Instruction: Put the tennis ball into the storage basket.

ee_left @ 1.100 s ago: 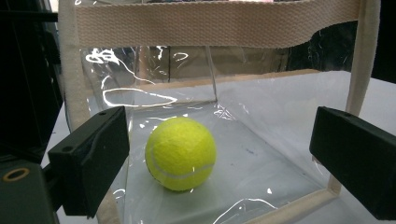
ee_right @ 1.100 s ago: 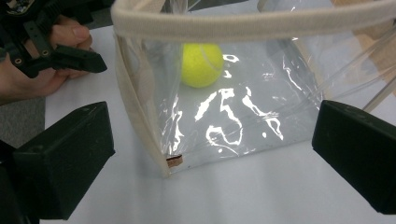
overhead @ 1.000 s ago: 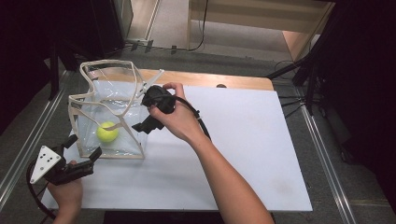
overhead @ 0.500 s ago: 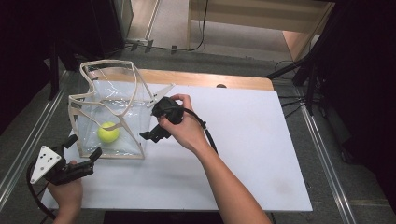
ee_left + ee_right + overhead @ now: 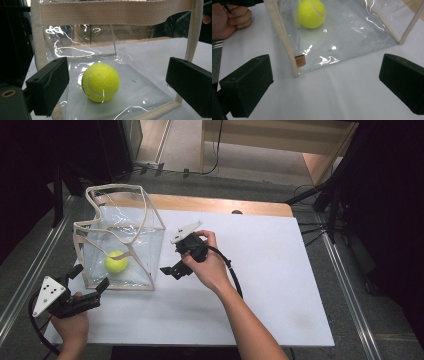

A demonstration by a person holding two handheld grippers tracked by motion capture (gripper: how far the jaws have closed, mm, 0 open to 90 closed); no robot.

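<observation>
A clear plastic bag (image 5: 125, 227) with cream trim and handles stands upright at the left of the white tabletop (image 5: 270, 270). A yellow tennis ball (image 5: 116, 261) lies on its floor. My left gripper (image 5: 91, 279) is open just outside the bag's near left corner, and the ball (image 5: 100, 82) shows through the clear wall between its jaws (image 5: 118, 83). My right gripper (image 5: 171, 271) is open and empty, low over the table beside the bag's right wall. Its jaws (image 5: 325, 85) point at the bag's bottom corner (image 5: 295, 72), and the ball (image 5: 310, 12) lies beyond.
A bare wooden strip (image 5: 220, 205) runs along the table's far edge. Metal rails (image 5: 345, 285) flank both sides, with dark cables on the floor beyond. The person's left hand (image 5: 229, 17) rests on the table near the bag. White surface spreads right of the bag.
My right gripper has come away from the bag's top opening, moving down and toward the person to the table beside the bag. The left gripper, bag and ball have stayed put.
</observation>
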